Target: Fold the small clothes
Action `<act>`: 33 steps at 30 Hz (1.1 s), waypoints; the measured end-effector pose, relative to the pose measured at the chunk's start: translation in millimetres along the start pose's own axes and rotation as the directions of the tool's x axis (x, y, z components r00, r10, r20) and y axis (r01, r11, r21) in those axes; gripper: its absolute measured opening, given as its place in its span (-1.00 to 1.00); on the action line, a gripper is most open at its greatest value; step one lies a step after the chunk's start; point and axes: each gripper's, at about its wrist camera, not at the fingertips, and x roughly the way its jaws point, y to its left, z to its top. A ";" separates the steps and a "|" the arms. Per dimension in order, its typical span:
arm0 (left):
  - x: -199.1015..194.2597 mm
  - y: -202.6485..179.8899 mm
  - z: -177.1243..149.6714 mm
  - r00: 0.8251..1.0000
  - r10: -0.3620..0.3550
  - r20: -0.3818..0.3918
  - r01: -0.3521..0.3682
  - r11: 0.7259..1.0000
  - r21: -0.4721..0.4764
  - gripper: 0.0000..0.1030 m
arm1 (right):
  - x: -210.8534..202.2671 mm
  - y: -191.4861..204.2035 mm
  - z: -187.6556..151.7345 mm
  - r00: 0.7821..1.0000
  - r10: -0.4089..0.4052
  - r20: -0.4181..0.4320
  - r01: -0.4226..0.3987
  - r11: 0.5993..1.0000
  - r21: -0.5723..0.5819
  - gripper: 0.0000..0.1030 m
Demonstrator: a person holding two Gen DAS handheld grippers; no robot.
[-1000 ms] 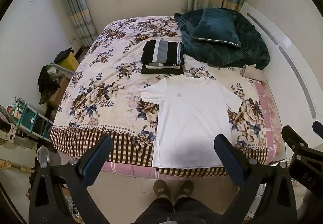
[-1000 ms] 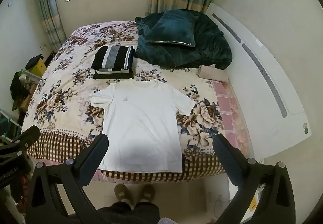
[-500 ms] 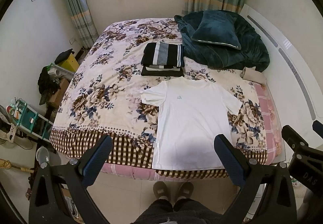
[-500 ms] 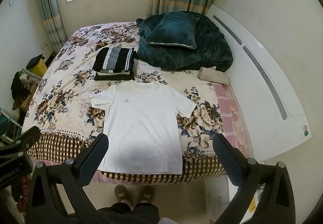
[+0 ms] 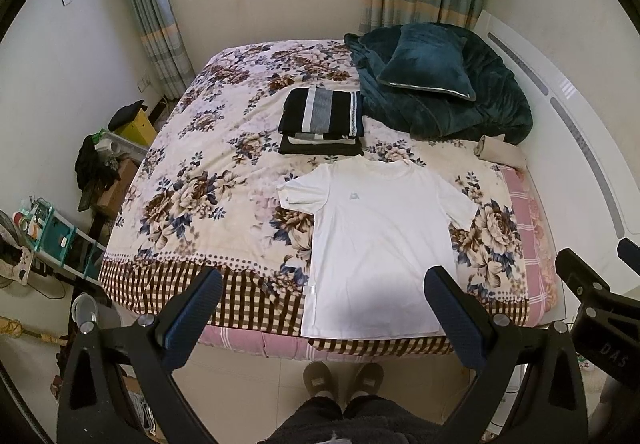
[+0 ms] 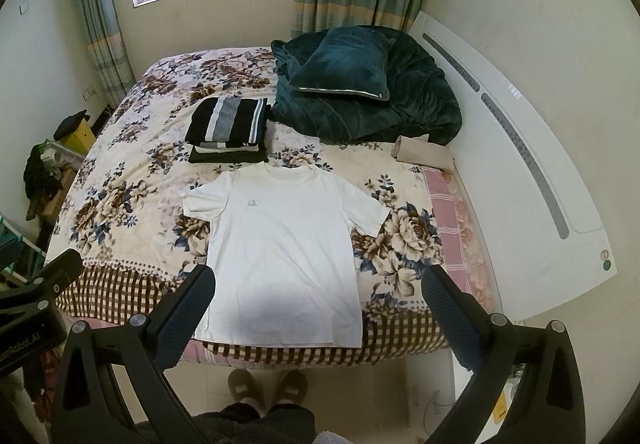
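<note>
A white T-shirt [image 5: 376,240] lies flat and face up on the floral bed, hem at the near edge; it also shows in the right wrist view [image 6: 280,252]. A stack of folded dark striped clothes [image 5: 322,121] sits just beyond its collar, also seen in the right wrist view [image 6: 228,133]. My left gripper [image 5: 324,304] is open and empty, held above the floor in front of the bed. My right gripper [image 6: 320,300] is open and empty, likewise short of the hem. Neither touches the shirt.
A teal blanket and pillow [image 5: 436,79] are heaped at the bed's far right, with a beige folded cloth [image 5: 500,151] beside them. A white headboard [image 6: 520,163] runs along the right. Clutter and a shelf [image 5: 52,236] stand left of the bed. Slippered feet [image 5: 344,380] stand on the tiled floor.
Both views have shifted slightly: the bed and shirt sit a little lower in frame. The shirt and both grippers' jaws are unchanged.
</note>
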 end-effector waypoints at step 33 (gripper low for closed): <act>-11.7 -6.0 11.3 1.000 0.006 0.018 -0.005 1.000 -0.009 1.00 | -8.6 4.2 5.9 1.000 0.004 0.018 -0.004 1.000 -0.005 1.00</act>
